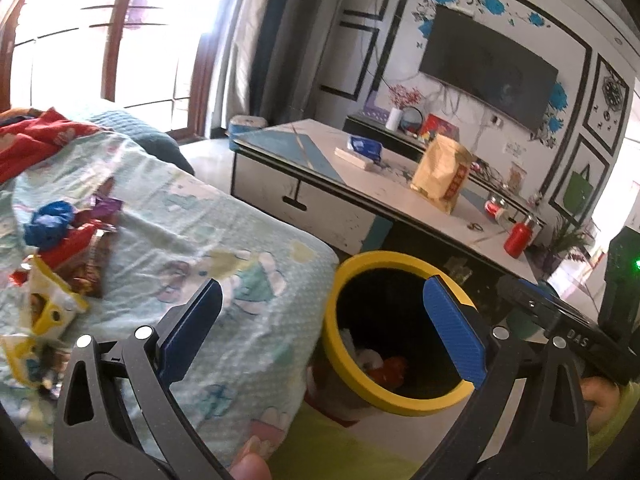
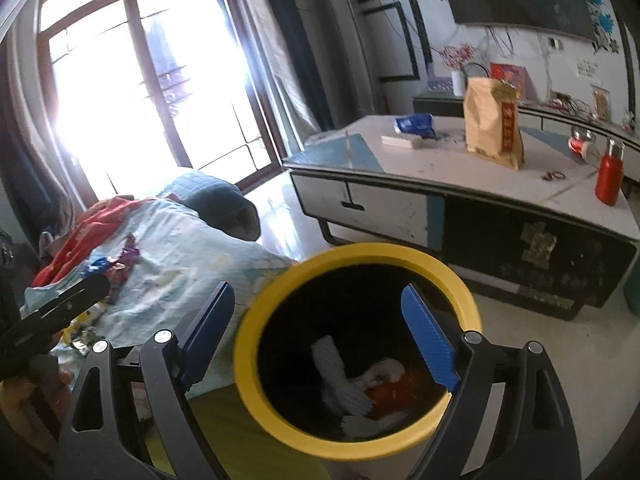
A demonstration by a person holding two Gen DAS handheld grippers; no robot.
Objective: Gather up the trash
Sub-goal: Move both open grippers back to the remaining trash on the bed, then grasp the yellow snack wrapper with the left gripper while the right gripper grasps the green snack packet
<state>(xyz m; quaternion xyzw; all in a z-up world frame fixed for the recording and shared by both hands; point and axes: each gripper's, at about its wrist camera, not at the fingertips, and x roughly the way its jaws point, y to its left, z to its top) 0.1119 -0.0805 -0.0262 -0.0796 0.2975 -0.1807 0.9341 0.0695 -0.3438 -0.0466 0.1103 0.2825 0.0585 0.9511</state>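
A black bin with a yellow rim (image 1: 348,364) (image 2: 248,344) stands beside the sofa; white crumpled paper (image 2: 340,380) and a red wrapper (image 2: 396,396) lie inside. My left gripper (image 1: 324,284) is open with nothing between its blue pads, straddling the sofa edge and the bin's near rim. My right gripper (image 2: 316,288) is open above the bin's mouth, also holding nothing. A heap of snack wrappers (image 1: 72,256) (image 2: 116,268) lies on the pale patterned sofa cover (image 1: 200,232), to the left of both grippers, with a crumpled blue piece (image 1: 48,224) and a yellow-white packet (image 1: 48,308).
A low white coffee table (image 1: 360,188) stands past the bin, bearing a yellow paper bag (image 1: 440,172), a blue packet (image 1: 364,146) and a red bottle (image 1: 518,236). A red cloth (image 1: 36,140) lies further back on the sofa. Bare floor runs between sofa and table.
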